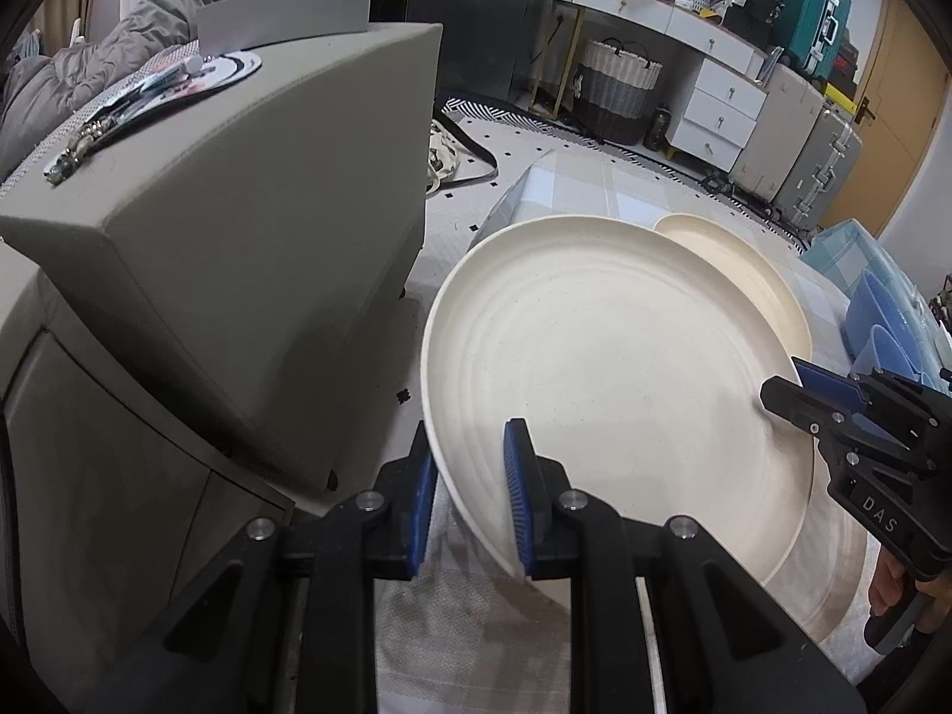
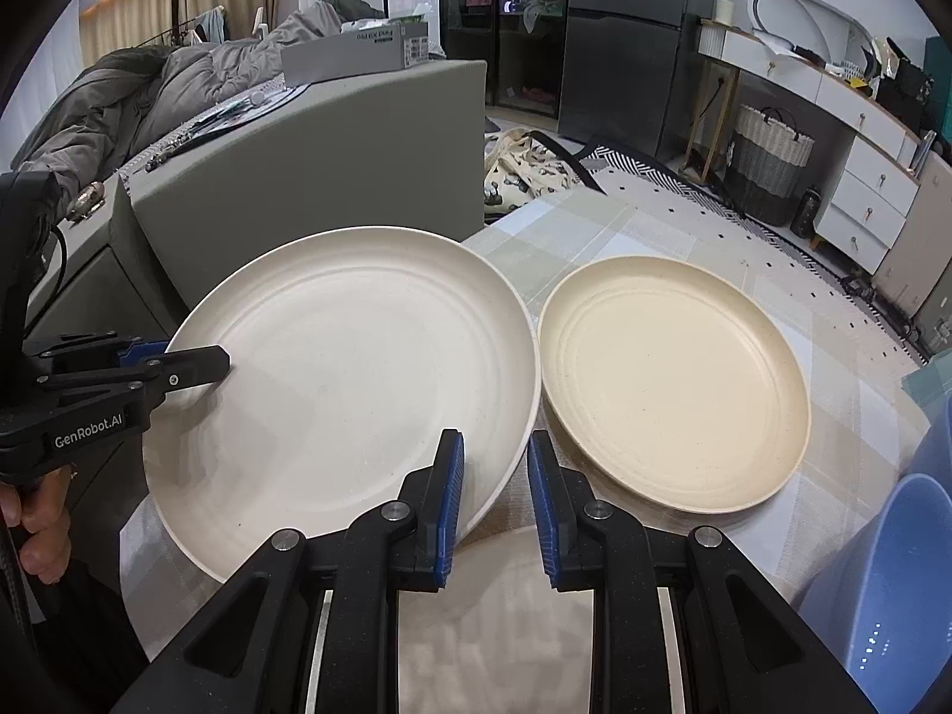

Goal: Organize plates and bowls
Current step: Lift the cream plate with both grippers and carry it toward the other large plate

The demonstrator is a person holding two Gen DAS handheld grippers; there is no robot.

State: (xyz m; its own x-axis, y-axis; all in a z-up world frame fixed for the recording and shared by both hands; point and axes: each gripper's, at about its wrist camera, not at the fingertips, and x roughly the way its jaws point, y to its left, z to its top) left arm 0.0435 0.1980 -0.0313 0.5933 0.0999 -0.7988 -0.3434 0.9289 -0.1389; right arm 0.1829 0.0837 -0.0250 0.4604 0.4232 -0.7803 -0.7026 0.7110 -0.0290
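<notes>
Right now we hold one large white plate (image 2: 357,369) between both tools, lifted and tilted above the checked surface (image 2: 684,220). Our left gripper (image 1: 470,494) has its fingers (image 1: 516,476) closed across the plate's near left rim, one finger under the edge and one on top. Our right gripper (image 2: 494,500) straddles the opposite rim; the left finger lies on the plate's inner face and the right finger sits just outside the edge with a small gap showing, so we judge it a loose pinch and cannot tell whether it really bears on the rim.

What the coming move turns on is the cream plate (image 2: 672,381), which lies flat on the surface just beside the white plate, to its right and a little further from us. The right gripper is the nearer of the two to it. A third pale plate (image 2: 511,601) appears to rest directly beneath the lifted one. A blue bowl (image 2: 886,589) stands at the far right edge, apart from the plates.

We judge that stacking means carrying the white plate rightward and levelling it, so the lower rim does not strike the cream plate's edge.
</notes>
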